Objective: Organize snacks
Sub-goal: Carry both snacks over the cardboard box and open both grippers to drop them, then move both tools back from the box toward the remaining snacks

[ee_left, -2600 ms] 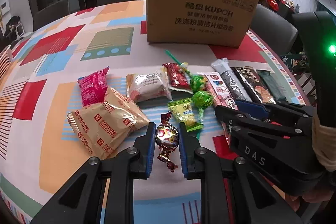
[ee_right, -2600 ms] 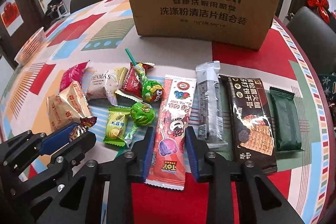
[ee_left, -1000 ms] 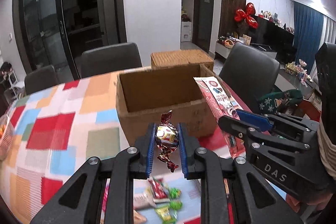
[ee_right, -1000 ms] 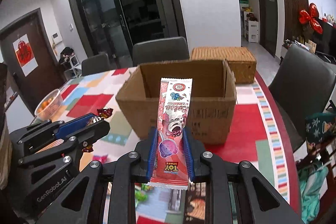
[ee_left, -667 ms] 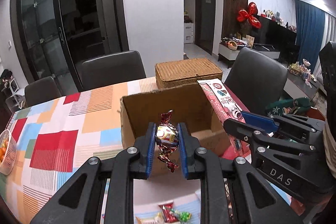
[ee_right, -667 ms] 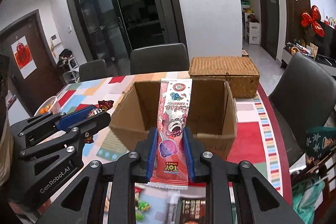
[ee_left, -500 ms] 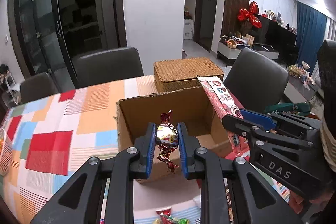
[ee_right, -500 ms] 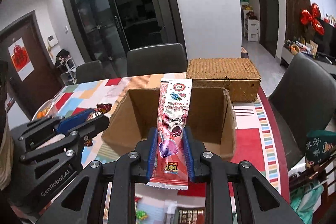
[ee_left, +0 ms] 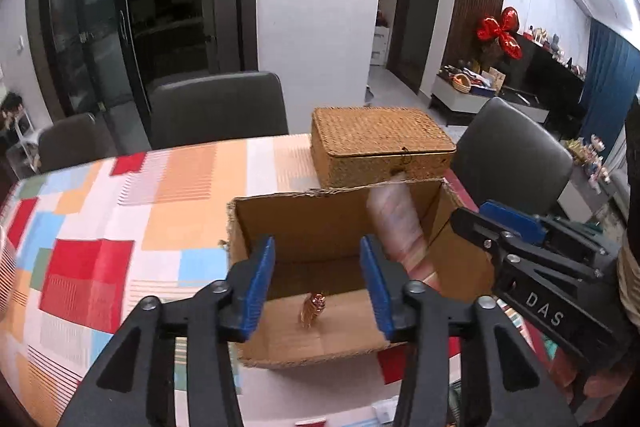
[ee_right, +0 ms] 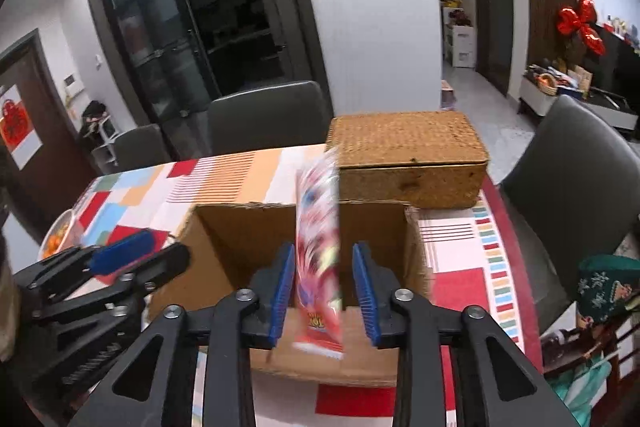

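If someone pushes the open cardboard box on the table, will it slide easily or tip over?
It probably slides: the cardboard box looks nearly empty, with only a small wrapped candy on its floor and a long red packet in it, so it is likely light. Tipping seems unlikely, since its base is wide. Its thin walls, frayed at the rim, may flex.

I read the open box (ee_left: 332, 227) as plain corrugated cardboard, matt, with rough, frayed top edges. Candy (ee_left: 314, 308) inside it: shiny foil twist. Long packet (ee_right: 320, 247): glossy printed plastic film, blurred. Woven basket (ee_right: 408, 155): coarse wicker. Tablecloth (ee_left: 120, 219): smooth, printed. Chairs (ee_left: 216, 111): matt, leather-like.
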